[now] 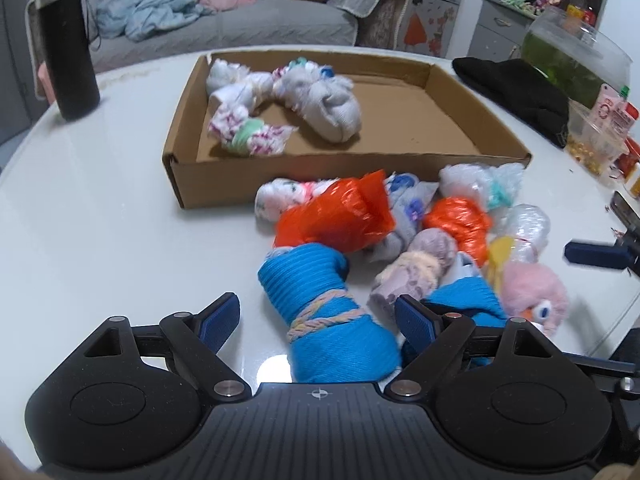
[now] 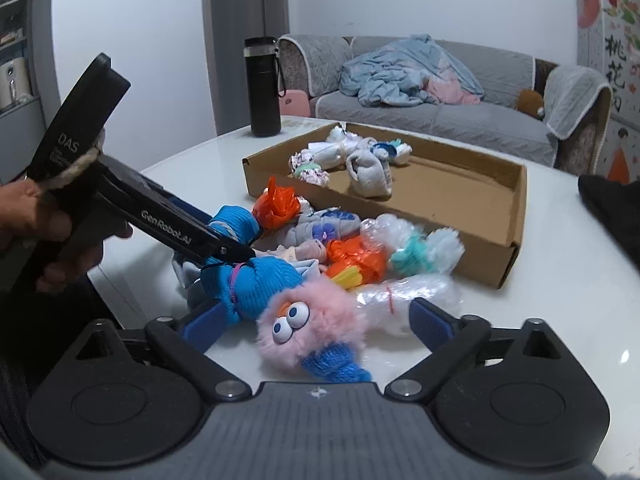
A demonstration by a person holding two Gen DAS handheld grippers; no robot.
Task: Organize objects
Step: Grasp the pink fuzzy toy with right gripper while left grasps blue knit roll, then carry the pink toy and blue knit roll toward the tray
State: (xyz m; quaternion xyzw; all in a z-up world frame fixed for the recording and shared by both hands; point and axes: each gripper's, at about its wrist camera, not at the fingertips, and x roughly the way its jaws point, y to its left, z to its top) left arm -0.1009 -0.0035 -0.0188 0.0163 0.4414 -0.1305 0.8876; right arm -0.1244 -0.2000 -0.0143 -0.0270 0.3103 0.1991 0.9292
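Left gripper [image 1: 318, 316] spread wide around a blue sock roll [image 1: 326, 320], whose near end is hidden behind its body, right gripper [image 2: 316, 330] likewise apart around a pink fuzzy toy [image 2: 310, 322], the bundle pile [image 1: 432, 232] blurred beyond, touching the cardboard box [image 1: 400, 162] holding more rolls.

A shallow brown cardboard box [image 1: 448, 120] lies open in the upper middle of the left wrist view, holding a grey rolled bundle [image 1: 334, 106] and white patterned bundles [image 1: 248, 134] toward its left end. Just below it, centre right, a loose pile touches its front wall: orange plastic bundles [image 1: 336, 218], clear plastic bundles [image 1: 524, 224] and a lilac roll [image 1: 416, 268]. At lower centre a blue knit roll tied with yarn [image 1: 332, 316] lies lengthwise, and a pink fluffy toy with googly eyes [image 2: 308, 320] sits low in the right wrist view.
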